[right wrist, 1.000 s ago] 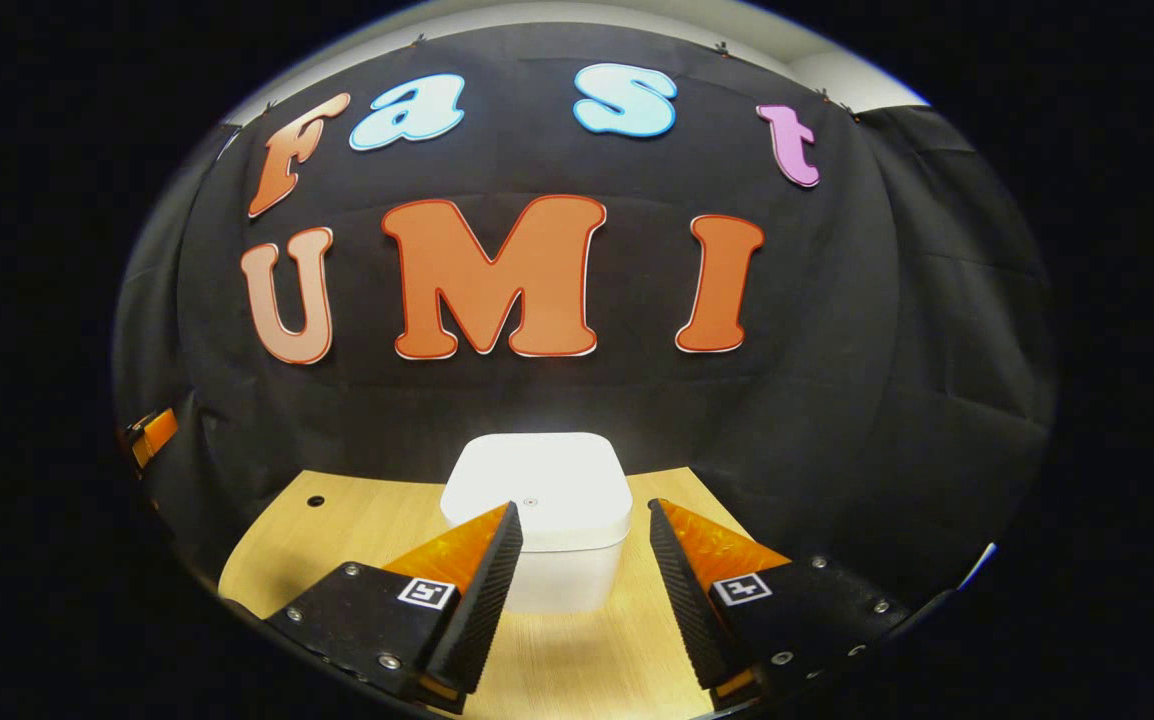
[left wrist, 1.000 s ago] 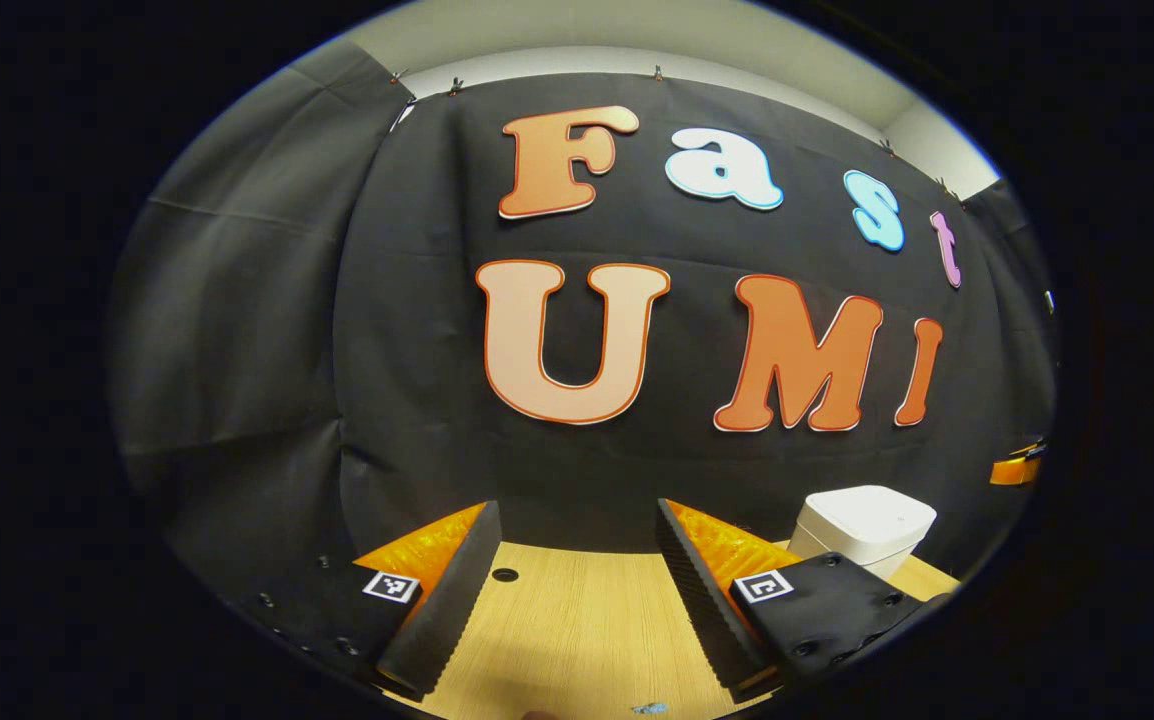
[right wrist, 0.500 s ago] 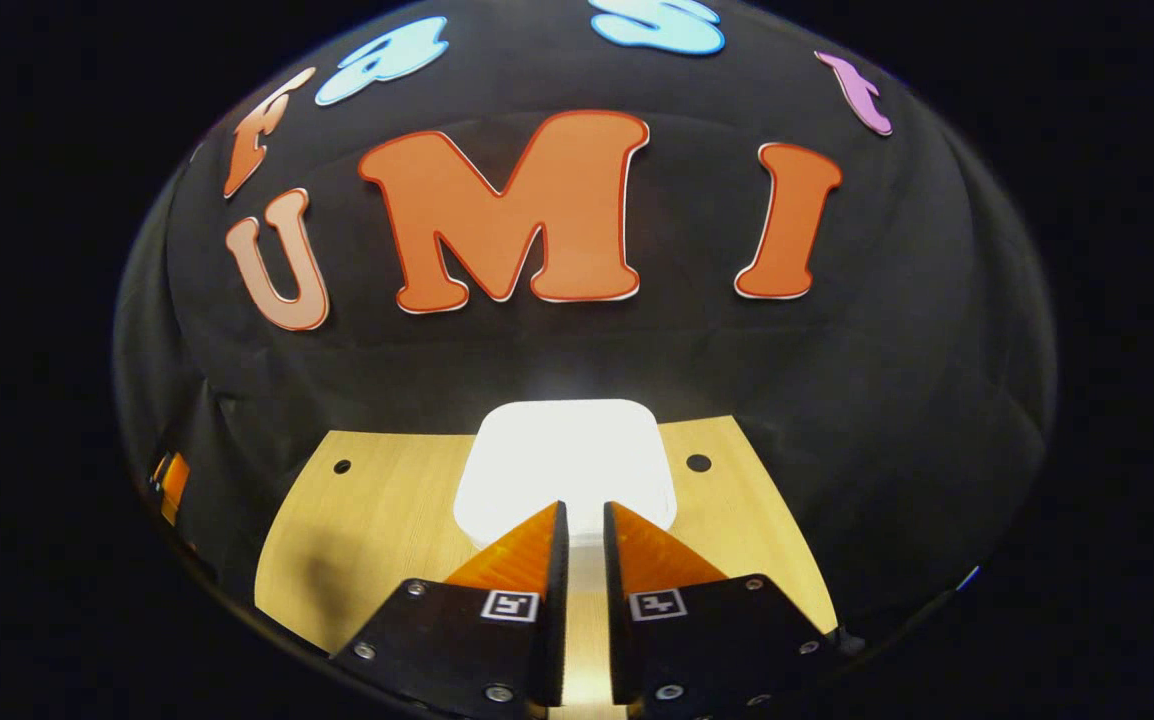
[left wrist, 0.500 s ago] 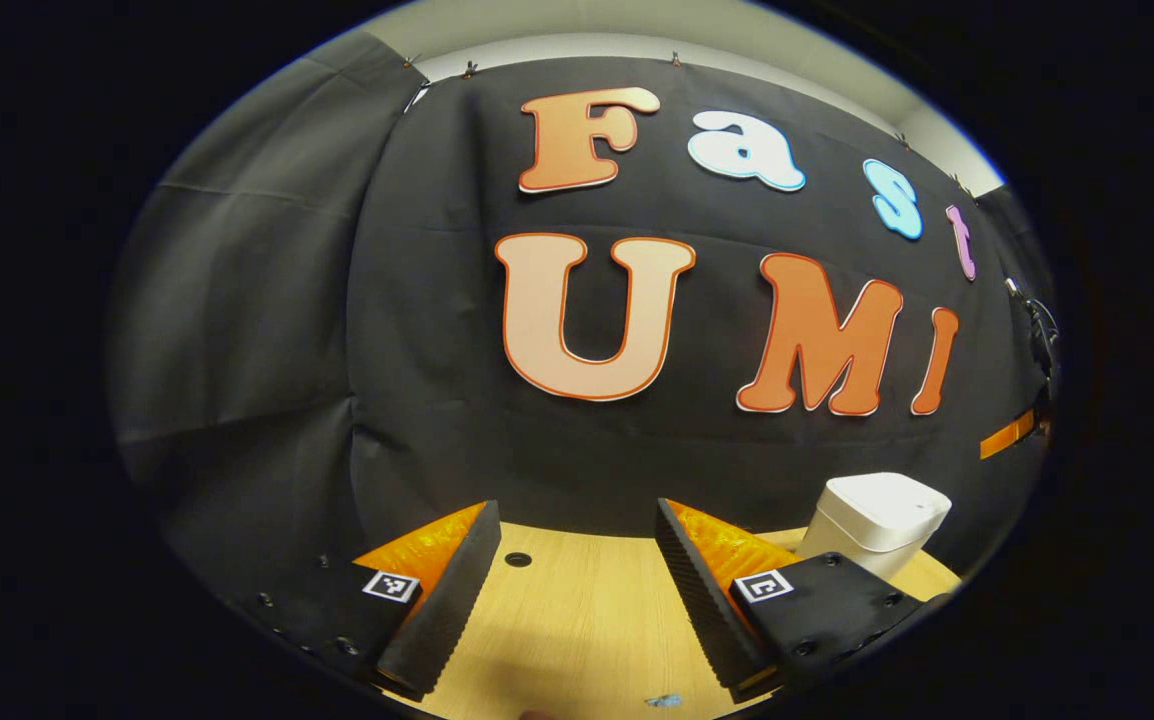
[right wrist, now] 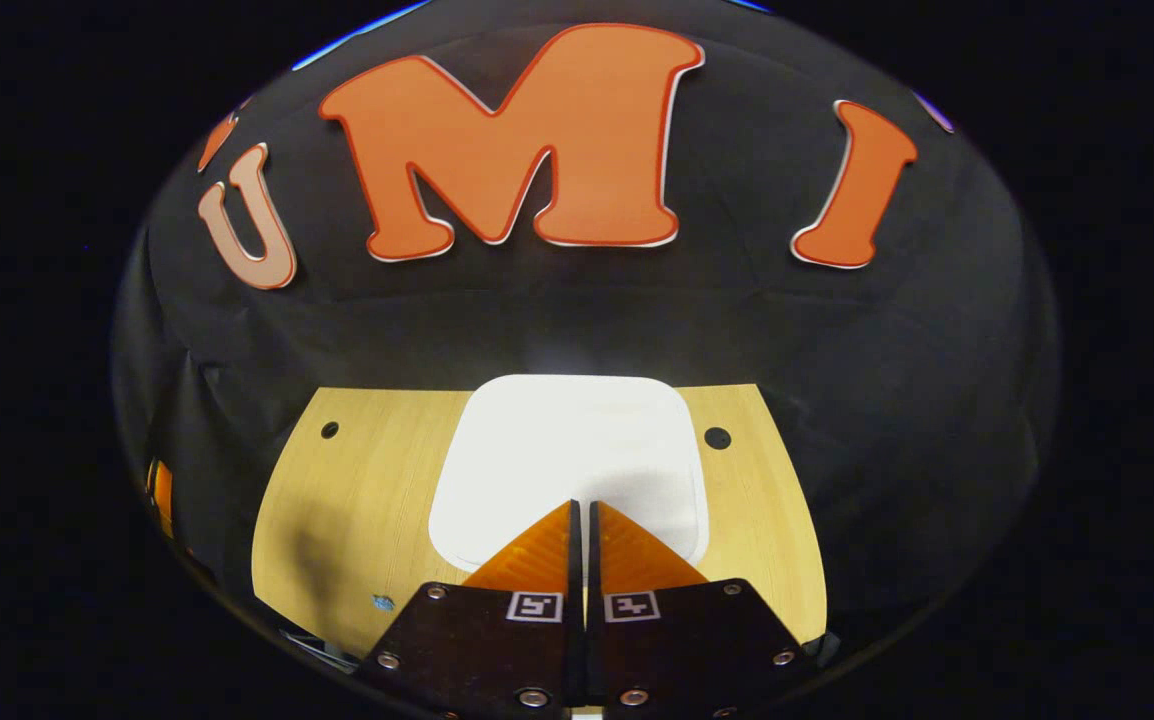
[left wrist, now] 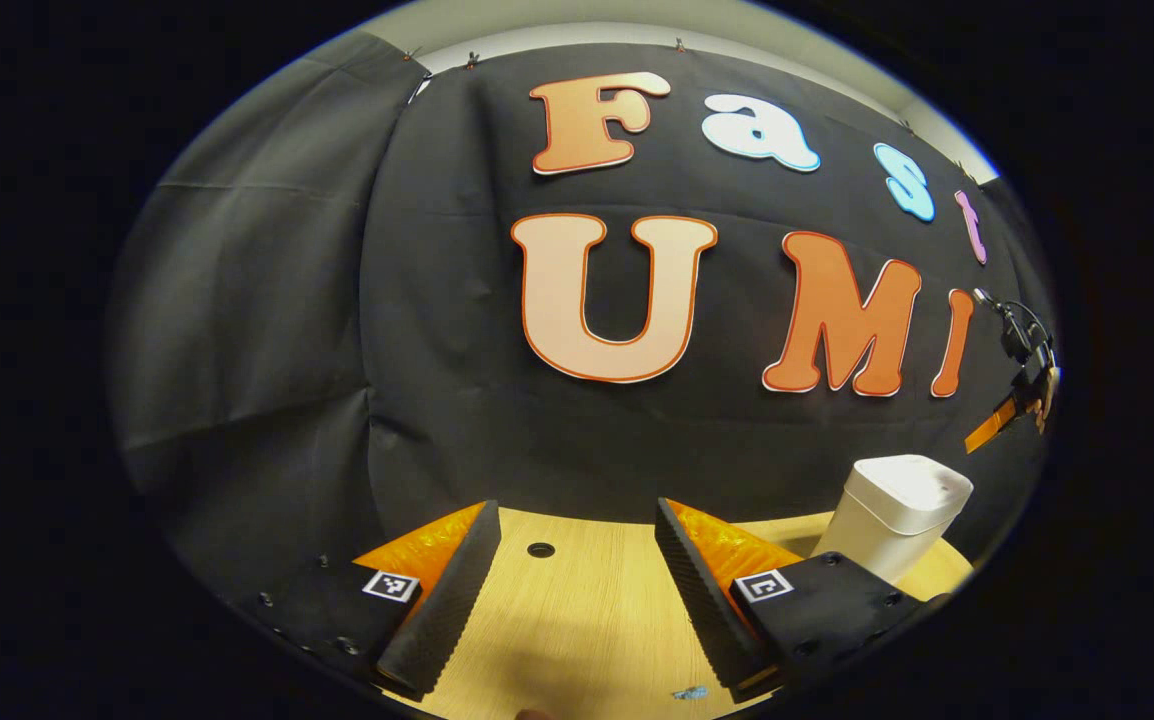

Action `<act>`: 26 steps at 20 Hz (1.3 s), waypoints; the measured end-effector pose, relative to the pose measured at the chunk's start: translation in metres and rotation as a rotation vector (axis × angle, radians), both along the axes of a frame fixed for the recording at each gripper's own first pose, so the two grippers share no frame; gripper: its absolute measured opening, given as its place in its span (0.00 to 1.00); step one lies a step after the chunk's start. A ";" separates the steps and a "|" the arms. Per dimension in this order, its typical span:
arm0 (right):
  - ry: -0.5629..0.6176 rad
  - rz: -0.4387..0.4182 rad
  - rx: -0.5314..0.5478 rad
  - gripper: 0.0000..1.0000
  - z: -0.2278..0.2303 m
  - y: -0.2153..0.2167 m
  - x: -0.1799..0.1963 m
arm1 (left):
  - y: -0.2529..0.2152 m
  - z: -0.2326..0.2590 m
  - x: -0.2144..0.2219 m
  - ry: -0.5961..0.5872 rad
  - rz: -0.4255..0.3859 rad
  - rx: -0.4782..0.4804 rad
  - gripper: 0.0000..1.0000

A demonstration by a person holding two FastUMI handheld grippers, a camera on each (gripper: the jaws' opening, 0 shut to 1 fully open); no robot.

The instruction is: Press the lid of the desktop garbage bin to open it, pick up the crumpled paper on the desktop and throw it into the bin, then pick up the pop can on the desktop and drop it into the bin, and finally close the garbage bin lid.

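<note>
My right gripper [right wrist: 582, 505], fingers together on nothing, hangs over the bin lid [right wrist: 569, 450]; my left gripper [left wrist: 572, 575] stands apart, left of the bin [left wrist: 899, 515]. Pressing off-centre could tip it, I judge.

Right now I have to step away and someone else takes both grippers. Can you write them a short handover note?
Right gripper: fingers closed together on nothing, tips poised over the near part of the white bin's lid; whether they touch it I can't tell.
Left gripper: open, empty, held above the wooden desktop, with the bin off to its right.
Lid looks closed, so nothing is done yet.
Left to do: press the lid open, drop in the crumpled paper, then the pop can, then close the lid. Locate the paper and can first.
</note>
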State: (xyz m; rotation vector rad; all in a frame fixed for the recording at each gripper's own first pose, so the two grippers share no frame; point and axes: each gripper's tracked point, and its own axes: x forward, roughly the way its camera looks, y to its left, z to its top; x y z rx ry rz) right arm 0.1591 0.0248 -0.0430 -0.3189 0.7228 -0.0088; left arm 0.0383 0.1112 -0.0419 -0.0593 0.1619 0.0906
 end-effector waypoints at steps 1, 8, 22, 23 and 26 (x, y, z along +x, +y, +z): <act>0.012 0.006 -0.009 0.01 -0.006 0.003 0.006 | 0.002 -0.003 0.000 0.005 0.000 0.002 0.99; 0.100 0.023 -0.084 0.01 -0.040 0.005 0.020 | 0.007 -0.018 0.004 0.043 0.001 -0.001 0.99; 0.162 0.015 -0.056 0.01 -0.058 -0.003 0.016 | 0.008 -0.031 0.004 0.051 0.002 -0.066 0.99; 0.151 0.029 -0.063 0.01 -0.060 -0.003 0.017 | 0.008 -0.031 0.002 0.052 0.001 -0.064 0.99; 0.085 0.073 -0.117 0.01 -0.056 -0.001 0.016 | 0.009 -0.024 0.000 0.035 0.004 -0.048 0.99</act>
